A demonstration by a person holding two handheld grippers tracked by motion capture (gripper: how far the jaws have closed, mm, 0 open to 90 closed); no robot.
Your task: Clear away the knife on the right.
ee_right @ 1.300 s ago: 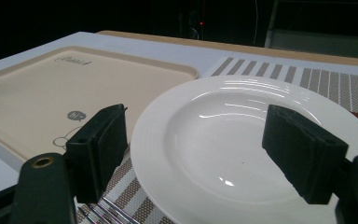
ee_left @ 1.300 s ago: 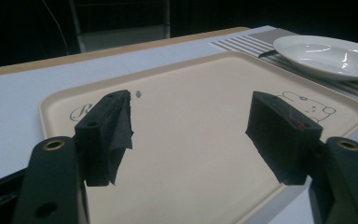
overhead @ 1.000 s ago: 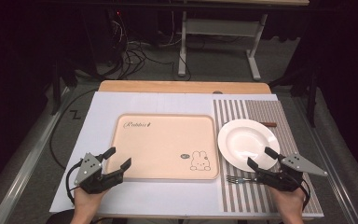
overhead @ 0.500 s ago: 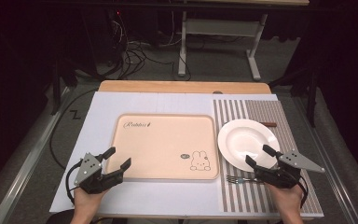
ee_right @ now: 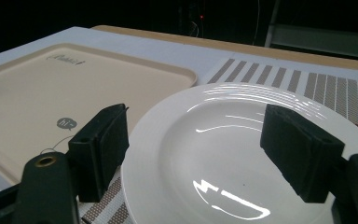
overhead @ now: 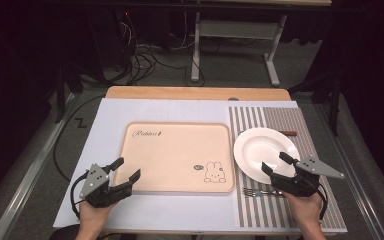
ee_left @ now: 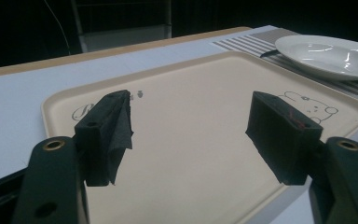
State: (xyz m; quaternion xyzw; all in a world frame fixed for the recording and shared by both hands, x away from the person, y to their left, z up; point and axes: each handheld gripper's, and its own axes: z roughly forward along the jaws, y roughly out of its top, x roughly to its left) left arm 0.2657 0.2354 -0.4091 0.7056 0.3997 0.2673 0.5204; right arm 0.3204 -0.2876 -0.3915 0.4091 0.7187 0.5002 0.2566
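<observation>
A: Risk first. The white plate (overhead: pixel 265 154) is approached by the right claw (overhead: pixel 278 165), jaws wide apart, nothing held. The near rim is straddled loosely. If the jaws are closed on the glossy rim at a shallow angle, a slip is likely (glazed surface, thin lip), and the plate could be pushed across the striped mat (overhead: pixel 307 125) instead of lifted.

B: The fork (overhead: pixel 260 192)?

A: It lies on the mat just in front of the plate, right beside the right claw. It could be knocked or dragged if the claw is lowered carelessly. A dark stick-like thing (overhead: pixel 287 133) at the plate's far edge is noted, too small to identify.

B: Where is the plate, exactly?

A: On the striped mat, on the right of the worktop (overhead: pixel 110 112), just beside the beige tray (overhead: pixel 180 150) but not on it. In the right gripper view the plate (ee_right: pixel 242 154) sits between the two black jaws, untouched as far as can be judged.

B: Left side?

A: The left claw (overhead: pixel 127 170) is held spread, empty, at the tray's near left corner. In the left gripper view the tray (ee_left: pixel 191 130) is framed between the jaws; no contact is seen. The tray could be nudged if that hand drifts forward.

B: Poses?

A: Both hands are held low at the worktop's near edge, wrists roughly level, claws pointed forward and slightly inward.
</observation>
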